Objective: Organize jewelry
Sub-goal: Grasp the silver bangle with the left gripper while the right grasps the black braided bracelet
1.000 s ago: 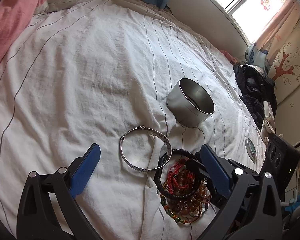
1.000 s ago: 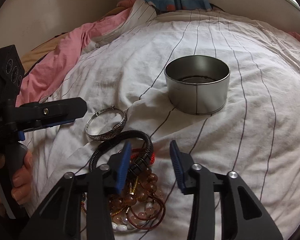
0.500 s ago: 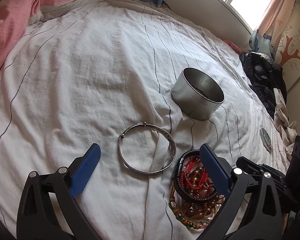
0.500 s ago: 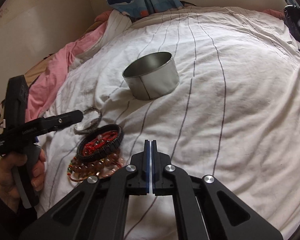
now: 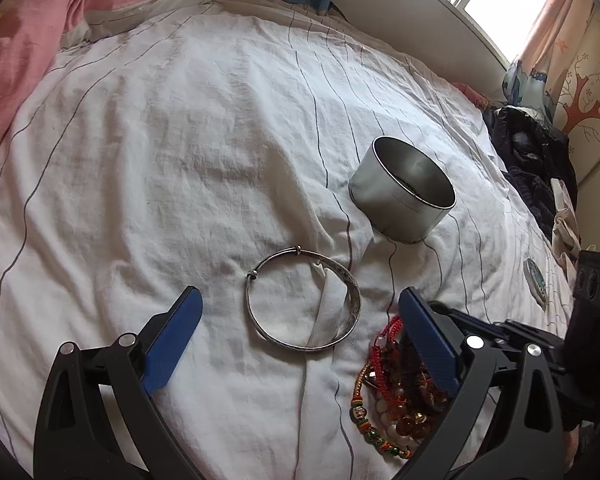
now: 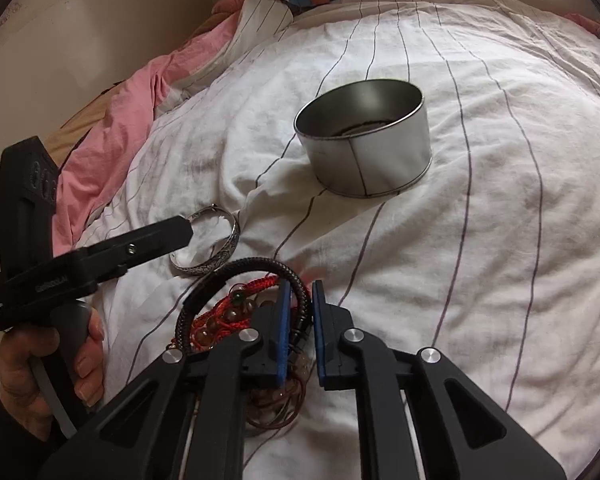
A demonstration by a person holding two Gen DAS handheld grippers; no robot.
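The right hand-held gripper (image 6: pixel 299 292) pinches the stiff, light black cord bracelet (image 6: pixel 296 280) at its 3 o'clock edge, the left hand-held gripper (image 5: pixel 300 308) gaping over the rigid bangle (image 5: pixel 354 296).

— Where's the jewelry?
— Silver bangle (image 5: pixel 304 304) flat on the bed; beside it a tangled heap of bead bracelets (image 5: pixel 396 404) topped by a black braided cord (image 6: pixel 252 276).
— The round tin (image 6: pixel 368 148)?
— Upright, open, apart.
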